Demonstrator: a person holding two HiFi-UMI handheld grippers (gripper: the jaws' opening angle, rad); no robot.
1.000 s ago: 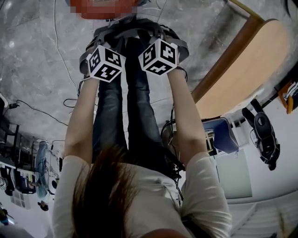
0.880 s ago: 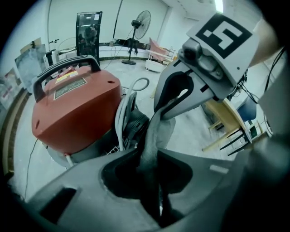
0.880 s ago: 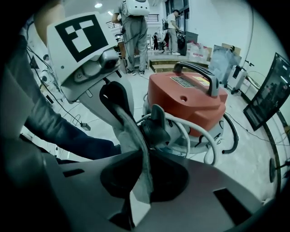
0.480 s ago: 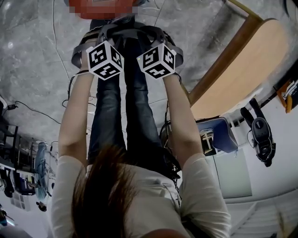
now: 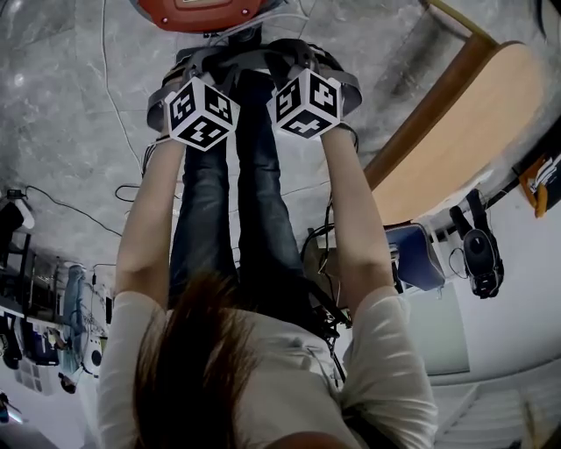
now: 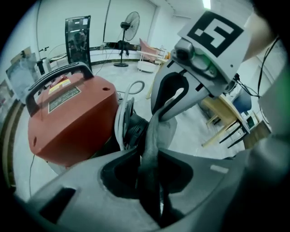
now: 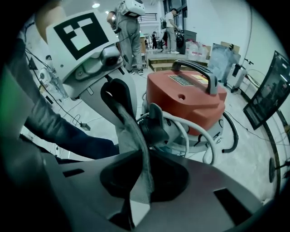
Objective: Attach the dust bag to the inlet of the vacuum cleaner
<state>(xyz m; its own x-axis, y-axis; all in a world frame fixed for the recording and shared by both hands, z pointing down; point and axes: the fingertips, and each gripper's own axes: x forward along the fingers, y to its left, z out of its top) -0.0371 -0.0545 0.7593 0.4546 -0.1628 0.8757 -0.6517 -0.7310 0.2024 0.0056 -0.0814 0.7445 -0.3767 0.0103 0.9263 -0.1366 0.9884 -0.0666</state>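
**Head view.** Left tongs (image 5: 209, 65) and right tongs (image 5: 302, 56), each with a black-and-white marker cube, are held side by side at arm's length above the person's legs. The red plastic vacuum cleaner with a black carry handle (image 5: 202, 10) is just beyond both tips, at the top edge. The tips themselves cannot be made out here.

**Left gripper view.** The left tongs (image 6: 152, 181) are closed narrow on a fold of the grey fabric dust bag (image 6: 159, 130). The cloth rises out of them to the right tongs (image 6: 168, 100), which pinch the same bag from above. The vacuum cleaner (image 6: 72, 122) sits ahead and to the left. Its black round inlet fitting (image 6: 135, 129), ringed by a white hose (image 6: 121, 118), is just beside the bag's left edge. Whether the two touch cannot be told.

**Right gripper view.** The right tongs (image 7: 140, 181) are closed on the bag's lower edge (image 7: 129, 133). The left tongs (image 7: 115, 97) grip its upper end. The inlet fitting (image 7: 155, 123) is directly behind the cloth. The vacuum body (image 7: 190, 97) is ahead and to the right.
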